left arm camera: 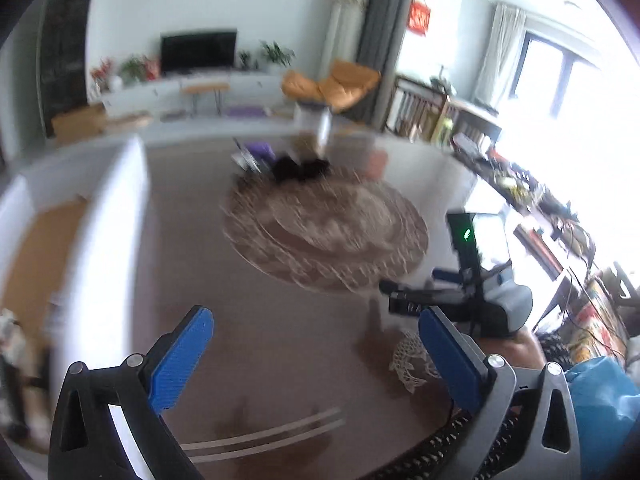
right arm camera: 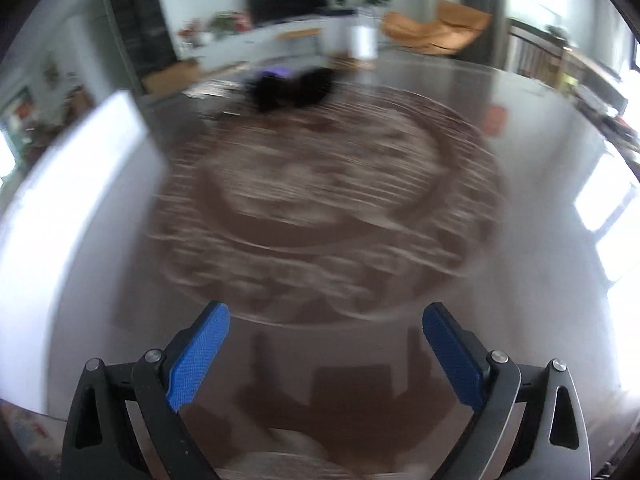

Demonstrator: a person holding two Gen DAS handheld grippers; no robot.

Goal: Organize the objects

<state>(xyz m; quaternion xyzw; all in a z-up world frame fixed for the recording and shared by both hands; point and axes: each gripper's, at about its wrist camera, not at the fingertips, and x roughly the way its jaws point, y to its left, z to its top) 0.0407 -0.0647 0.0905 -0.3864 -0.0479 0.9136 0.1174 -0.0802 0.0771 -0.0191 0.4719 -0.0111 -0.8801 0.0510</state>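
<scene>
Both views are motion-blurred. A dark round table bears a patterned round centre mat. At its far edge lies a cluster of small objects: two black items, a purple item and a white box. The black items also show in the right wrist view. My left gripper is open and empty above the near part of the table. My right gripper is open and empty above the mat's near edge; its body shows in the left wrist view.
A white chair back stands at the table's left. A cluttered shelf runs along the right by bright windows. A TV, a white cabinet and an orange lounge chair stand far behind the table.
</scene>
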